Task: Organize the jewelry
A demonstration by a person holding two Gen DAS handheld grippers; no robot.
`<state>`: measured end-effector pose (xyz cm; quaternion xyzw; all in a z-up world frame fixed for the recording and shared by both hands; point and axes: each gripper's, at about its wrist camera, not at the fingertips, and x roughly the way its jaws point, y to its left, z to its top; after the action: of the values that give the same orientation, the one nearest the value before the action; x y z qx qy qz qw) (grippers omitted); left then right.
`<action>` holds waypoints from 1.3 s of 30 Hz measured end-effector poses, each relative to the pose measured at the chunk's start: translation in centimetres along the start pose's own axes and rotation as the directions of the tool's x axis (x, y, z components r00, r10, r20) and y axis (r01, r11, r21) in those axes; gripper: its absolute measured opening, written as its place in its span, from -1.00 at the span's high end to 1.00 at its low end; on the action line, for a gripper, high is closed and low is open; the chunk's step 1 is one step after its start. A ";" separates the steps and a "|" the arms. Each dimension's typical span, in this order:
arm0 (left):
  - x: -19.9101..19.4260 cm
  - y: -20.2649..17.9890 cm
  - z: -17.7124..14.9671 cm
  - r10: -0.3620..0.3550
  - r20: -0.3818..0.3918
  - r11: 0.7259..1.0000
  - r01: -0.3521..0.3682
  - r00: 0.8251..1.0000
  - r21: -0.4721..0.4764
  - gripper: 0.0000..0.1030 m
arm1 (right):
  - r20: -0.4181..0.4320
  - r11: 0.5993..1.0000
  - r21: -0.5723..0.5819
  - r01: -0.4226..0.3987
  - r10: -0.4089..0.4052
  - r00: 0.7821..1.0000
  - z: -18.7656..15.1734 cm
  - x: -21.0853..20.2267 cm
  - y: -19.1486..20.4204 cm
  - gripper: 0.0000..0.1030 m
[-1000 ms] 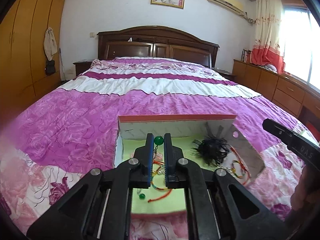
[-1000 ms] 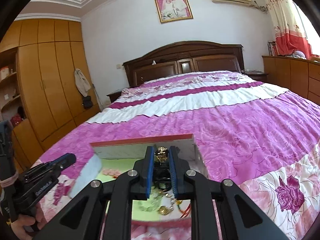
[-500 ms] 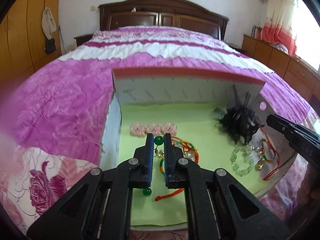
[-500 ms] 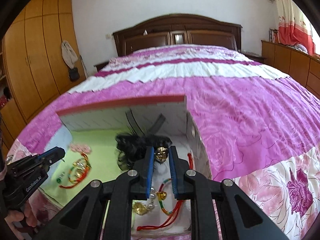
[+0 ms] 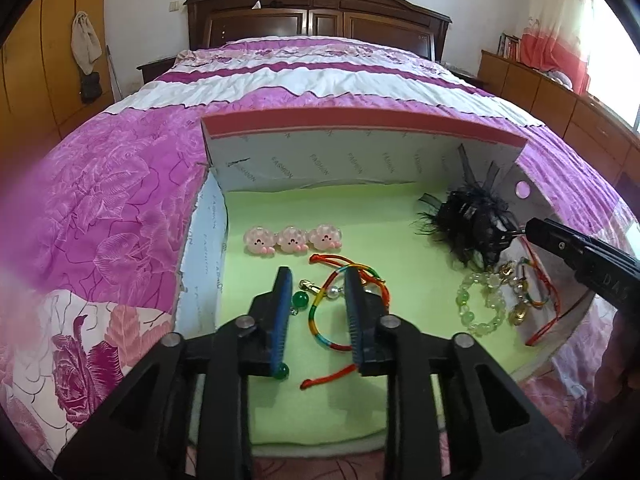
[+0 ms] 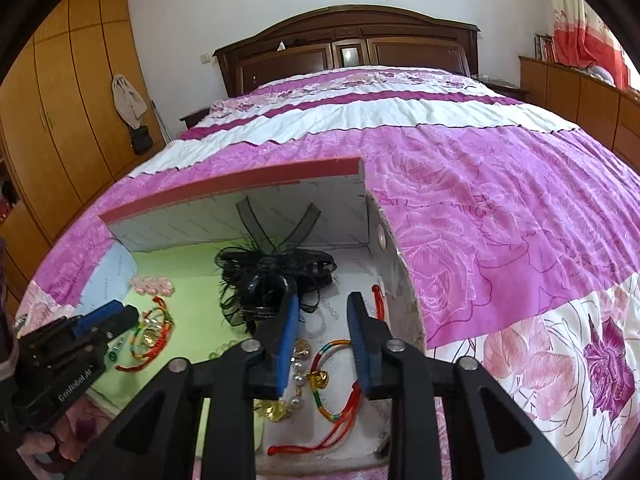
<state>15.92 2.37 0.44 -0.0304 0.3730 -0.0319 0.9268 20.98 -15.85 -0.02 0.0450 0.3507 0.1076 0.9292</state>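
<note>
Currently both sets of jaws are opening over the box (image 5: 360,148) on the bed (image 5: 120,208), nothing pinched. Left gripper (image 5: 316,312) straddles the green bead earring (image 5: 300,301) and rainbow cord bracelet (image 5: 320,320); right gripper (image 6: 322,334) straddles a second cord bracelet (image 6: 332,384) with gold charm. Risk — cords overlap, so one grab could drag neighbours, or snag the black feather clip (image 5: 472,224). Count: one box, one feather clip, two cord bracelets, one green bead bracelet (image 5: 480,308), three pink clips (image 5: 292,238).
</note>
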 end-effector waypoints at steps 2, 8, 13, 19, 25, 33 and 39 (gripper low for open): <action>-0.4 0.1 0.1 -0.004 0.008 1.000 0.004 1.000 -0.003 0.53 | 0.016 1.000 0.004 -0.009 0.009 1.000 0.1 -0.8 0.1 0.37; -3.0 0.2 0.4 -0.027 0.040 0.999 0.027 0.999 -0.017 0.45 | 0.065 0.999 0.002 -0.044 0.043 0.997 0.1 -3.9 0.9 0.19; -5.4 -0.2 0.2 -0.046 0.075 0.999 0.047 0.996 -0.018 0.34 | 0.097 0.996 0.001 -0.087 0.087 0.992 -0.4 -7.0 1.7 0.13; -8.0 -0.6 -0.5 -0.065 0.111 0.997 0.068 0.992 -0.021 0.21 | 0.123 0.992 -0.003 -0.124 0.124 0.985 -1.9 -10.4 2.5 0.08; -9.8 -1.2 -1.8 -0.063 0.135 0.998 0.066 0.989 -0.018 0.07 | 0.156 0.991 -0.022 -0.130 0.132 0.979 -3.8 -12.8 3.3 -0.01; -9.7 -1.4 -3.8 -0.055 0.142 0.998 0.060 0.988 -0.031 -0.15 | 0.186 0.990 -0.094 -0.102 0.119 0.975 -6.5 -13.6 4.2 -0.47; -9.0 -1.5 -4.9 -0.050 0.155 0.997 0.059 0.987 -0.049 -0.19 | 0.208 0.993 -0.084 -0.086 0.102 0.973 -7.6 -12.5 3.4 -0.70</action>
<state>6.00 1.43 3.19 -0.0678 0.3001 -0.0447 0.9504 6.21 -15.36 2.84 0.0381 0.2430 0.1592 0.9561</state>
